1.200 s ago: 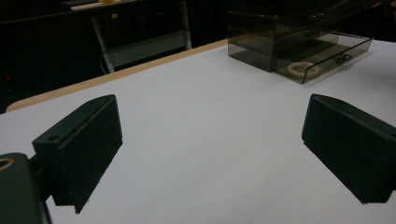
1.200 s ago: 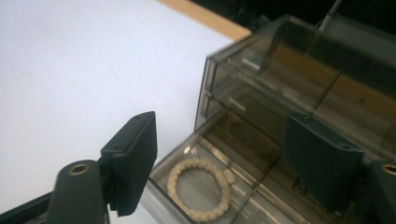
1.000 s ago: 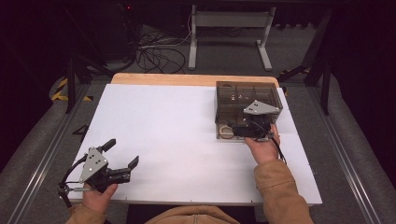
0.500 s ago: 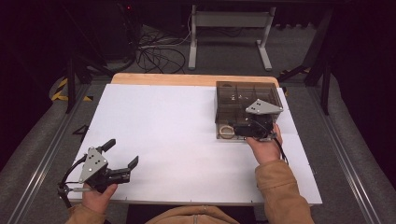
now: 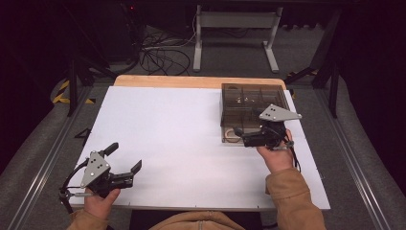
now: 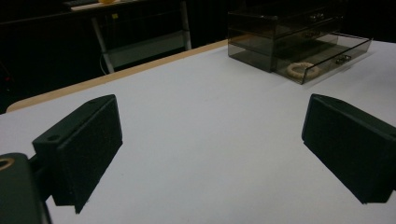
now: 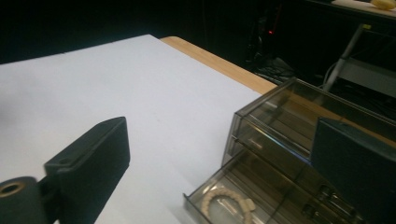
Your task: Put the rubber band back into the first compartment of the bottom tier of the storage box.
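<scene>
Since a second ago almost nothing has shifted: my right gripper (image 5: 242, 139) has stayed over the pulled-out bottom drawer (image 7: 261, 196) of the drawer box (image 5: 253, 103), and my left gripper (image 5: 125, 158) has kept its place far from that box, near the table's (image 5: 182, 124) front corner on my left.

The box is smoky, see-through plastic, square-edged, with stacked drawers and small knob handles. Its bottom drawer stands open toward me, and a pale, beaded-looking ring (image 7: 229, 203) lies inside it at the end away from the knobs. The table under the box is a flat matte white sheet with a strip of light wood along the far edge behind the box.

My right hand (image 5: 277, 155) comes up from my tan sleeve and holds its gripper pointing sideways across the drawer front, jaws spread wide with nothing between them. My left hand (image 5: 98, 201) holds its gripper low, aimed across the white top toward the box, jaws also gaping wide and empty.
</scene>
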The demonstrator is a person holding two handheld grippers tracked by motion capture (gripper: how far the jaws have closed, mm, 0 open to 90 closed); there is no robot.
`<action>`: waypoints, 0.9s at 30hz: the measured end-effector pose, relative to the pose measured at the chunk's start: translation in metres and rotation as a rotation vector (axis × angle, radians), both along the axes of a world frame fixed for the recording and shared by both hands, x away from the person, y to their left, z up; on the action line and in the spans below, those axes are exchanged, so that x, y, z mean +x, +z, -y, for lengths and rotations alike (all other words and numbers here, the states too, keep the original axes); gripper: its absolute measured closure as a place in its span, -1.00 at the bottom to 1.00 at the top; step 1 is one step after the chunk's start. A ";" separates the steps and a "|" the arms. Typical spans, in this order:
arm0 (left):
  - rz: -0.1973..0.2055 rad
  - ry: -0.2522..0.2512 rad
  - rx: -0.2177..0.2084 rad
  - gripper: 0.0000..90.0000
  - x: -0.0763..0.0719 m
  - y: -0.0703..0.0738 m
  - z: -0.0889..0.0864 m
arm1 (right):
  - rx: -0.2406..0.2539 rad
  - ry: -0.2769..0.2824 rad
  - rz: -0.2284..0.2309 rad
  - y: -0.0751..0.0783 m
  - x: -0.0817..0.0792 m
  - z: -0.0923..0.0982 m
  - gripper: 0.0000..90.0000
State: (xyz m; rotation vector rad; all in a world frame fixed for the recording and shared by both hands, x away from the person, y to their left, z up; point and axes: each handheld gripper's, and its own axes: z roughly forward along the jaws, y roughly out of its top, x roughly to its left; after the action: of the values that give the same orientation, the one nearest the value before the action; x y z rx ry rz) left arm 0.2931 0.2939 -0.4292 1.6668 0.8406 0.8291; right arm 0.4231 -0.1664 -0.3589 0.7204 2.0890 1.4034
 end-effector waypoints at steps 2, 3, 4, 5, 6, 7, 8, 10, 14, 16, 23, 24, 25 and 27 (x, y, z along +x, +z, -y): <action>0.003 0.001 0.001 -0.88 0.000 0.000 0.000 | 0.004 0.009 0.002 0.002 -0.005 0.000 -0.90; 0.003 0.000 -0.001 -0.88 0.000 0.000 0.000 | 0.008 0.017 0.004 0.002 -0.008 0.000 -0.91; 0.002 0.001 -0.001 -0.88 0.000 0.001 0.000 | 0.013 0.026 0.007 0.003 -0.011 0.000 -0.92; 0.002 0.001 0.000 -0.88 0.000 0.001 0.000 | 0.018 0.036 0.010 0.003 -0.014 0.000 -0.93; 0.003 0.001 0.000 -0.88 0.000 0.000 0.000 | 0.024 0.044 0.016 0.003 -0.017 0.001 -0.95; 0.003 0.001 0.000 -0.88 0.000 0.000 0.000 | 0.032 0.054 0.023 0.003 -0.020 0.002 -0.95; 0.003 0.000 0.000 -0.88 0.000 0.000 0.000 | 0.040 0.063 0.028 0.003 -0.023 0.003 -0.95; 0.004 0.002 -0.002 -0.88 0.000 0.000 0.000 | 0.053 0.075 0.029 0.001 -0.028 0.004 -0.98; 0.004 0.002 0.001 -0.88 -0.001 0.001 0.000 | 0.066 0.106 0.018 -0.003 -0.036 0.006 -0.99; 0.004 0.001 0.001 -0.88 -0.001 0.001 0.000 | 0.058 0.113 0.011 -0.005 -0.039 0.007 -1.00; 0.007 0.002 0.001 -0.88 -0.001 0.001 0.000 | 0.071 0.132 0.008 -0.015 -0.048 0.012 -1.00; 0.007 0.002 0.000 -0.88 -0.001 0.001 -0.001 | 0.070 0.134 0.010 -0.018 -0.049 0.012 -1.00; 0.007 0.002 -0.002 -0.88 -0.001 0.001 -0.001 | 0.069 0.135 0.008 -0.020 -0.050 0.013 -1.00; 0.007 0.001 -0.001 -0.88 -0.001 0.001 -0.001 | 0.069 0.135 0.001 -0.024 -0.051 0.015 -1.00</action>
State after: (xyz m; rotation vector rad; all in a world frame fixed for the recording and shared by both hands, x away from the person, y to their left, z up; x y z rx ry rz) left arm 0.2919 0.2945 -0.4279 1.6616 0.8374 0.8342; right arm 0.3717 -0.1809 -0.3830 0.6150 2.1312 1.5546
